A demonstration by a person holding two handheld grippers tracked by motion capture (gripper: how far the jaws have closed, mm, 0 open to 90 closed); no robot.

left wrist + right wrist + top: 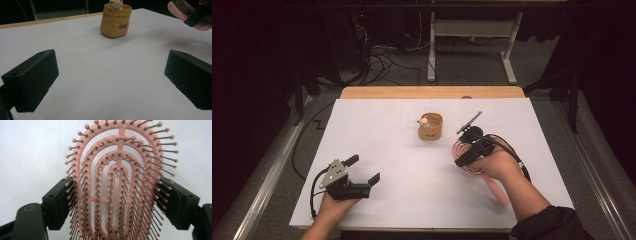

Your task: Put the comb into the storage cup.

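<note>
- My right gripper's [468, 150] jaws are clamped on the pink hairbrush [120, 185].
- My left gripper's [362, 169] jaws stand apart over bare desk [412, 170].
- A yellow cup [430, 126] stands near the brush, nothing between.

Pink hairbrush [120, 182]: vented oval head of nested open loops, rows of ball-tipped bristles facing the right gripper camera. Clamped across the head, a black jaw pressed against each side. In high view [464, 150], held at right of the white table, head toward the far-left, handle running back toward the near-right under the hand. Seen in left gripper view [186, 12] raised off the surface, bristles up, shadow below.
</note>
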